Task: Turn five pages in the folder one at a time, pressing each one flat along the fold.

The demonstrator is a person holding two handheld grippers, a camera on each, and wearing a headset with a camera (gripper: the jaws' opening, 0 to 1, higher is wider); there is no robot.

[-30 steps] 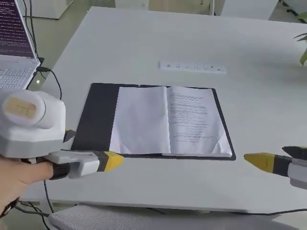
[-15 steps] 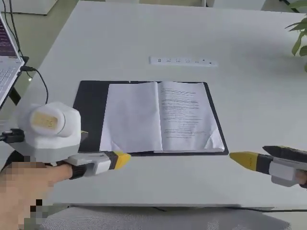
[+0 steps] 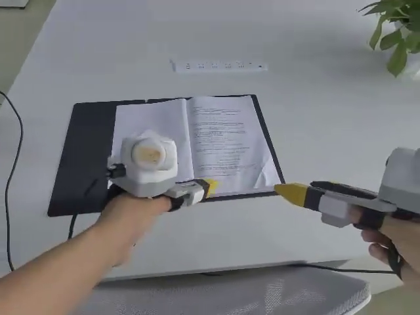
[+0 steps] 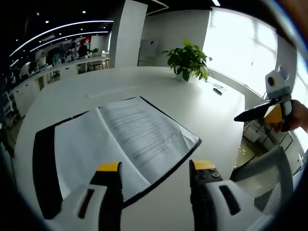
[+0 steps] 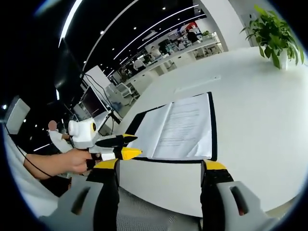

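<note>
Lying open on the white table, the folder has its fold running away from the person, so the pages turn from right to left. The printed page lies on the right side, with its free edge and near corner towards the right hand-held gripper. That gripper hovers just off the folder's near right corner, jaws apart and holding nothing. It looks the better placed to lift the page. The left hand-held gripper, also apart and empty, sits over the folder's near edge, close to the bottom of the fold. From there it could press along the crease once a page comes over.
</note>
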